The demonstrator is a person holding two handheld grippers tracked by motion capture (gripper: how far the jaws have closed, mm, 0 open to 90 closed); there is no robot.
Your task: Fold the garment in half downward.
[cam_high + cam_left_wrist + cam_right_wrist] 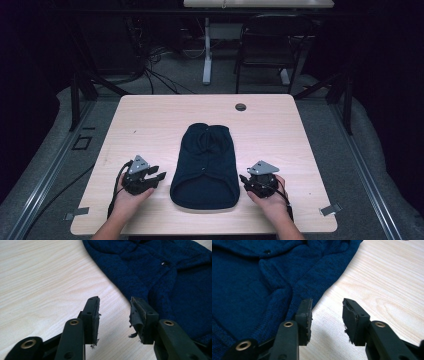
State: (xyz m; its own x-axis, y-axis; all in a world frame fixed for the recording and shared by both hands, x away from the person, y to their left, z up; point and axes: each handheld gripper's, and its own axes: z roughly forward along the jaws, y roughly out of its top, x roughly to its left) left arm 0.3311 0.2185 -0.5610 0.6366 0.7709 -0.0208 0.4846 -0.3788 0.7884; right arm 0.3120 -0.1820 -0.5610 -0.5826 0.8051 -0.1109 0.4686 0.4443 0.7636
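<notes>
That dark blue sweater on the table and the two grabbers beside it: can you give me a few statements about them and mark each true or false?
1. The sweater lies flat on the table. True.
2. The left gripper is clamped on the sweater. False: its jaws stand open over bare wood beside the edge.
3. The right gripper is open. True.
4. The sweater is red. False: it is dark blue.
5. A gripper sits on each side of the sweater. True.
</notes>
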